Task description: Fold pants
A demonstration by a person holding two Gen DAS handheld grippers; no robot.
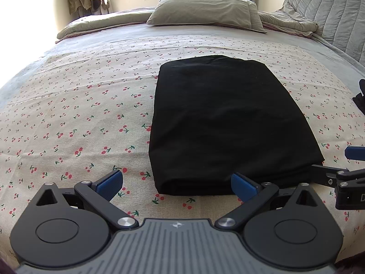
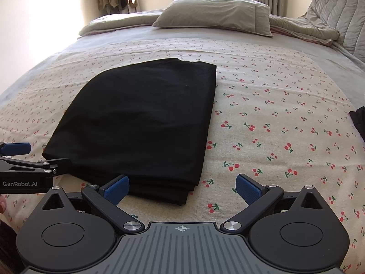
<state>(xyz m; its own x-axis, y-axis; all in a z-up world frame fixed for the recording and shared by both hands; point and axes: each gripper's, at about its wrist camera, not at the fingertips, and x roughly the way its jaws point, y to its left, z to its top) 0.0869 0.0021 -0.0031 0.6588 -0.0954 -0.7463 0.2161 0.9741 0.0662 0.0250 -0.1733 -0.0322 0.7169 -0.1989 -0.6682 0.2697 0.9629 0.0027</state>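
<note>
Lying flat near the bed's (image 1: 68,105) front edge, black pants (image 1: 219,123) form a thick layered rectangle; both grippers' fingers (image 1: 109,182) gape, empty.

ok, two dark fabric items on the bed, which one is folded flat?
The black pants in the middle of the cherry-print sheet, a neat layered rectangle. The other dark item is only a sliver at the right edge, shape unclear.

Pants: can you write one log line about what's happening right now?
pants: folded black stack, flat on cherry-print sheet | left gripper: open, empty, at near edge | right gripper: open, empty, at near right corner
</note>
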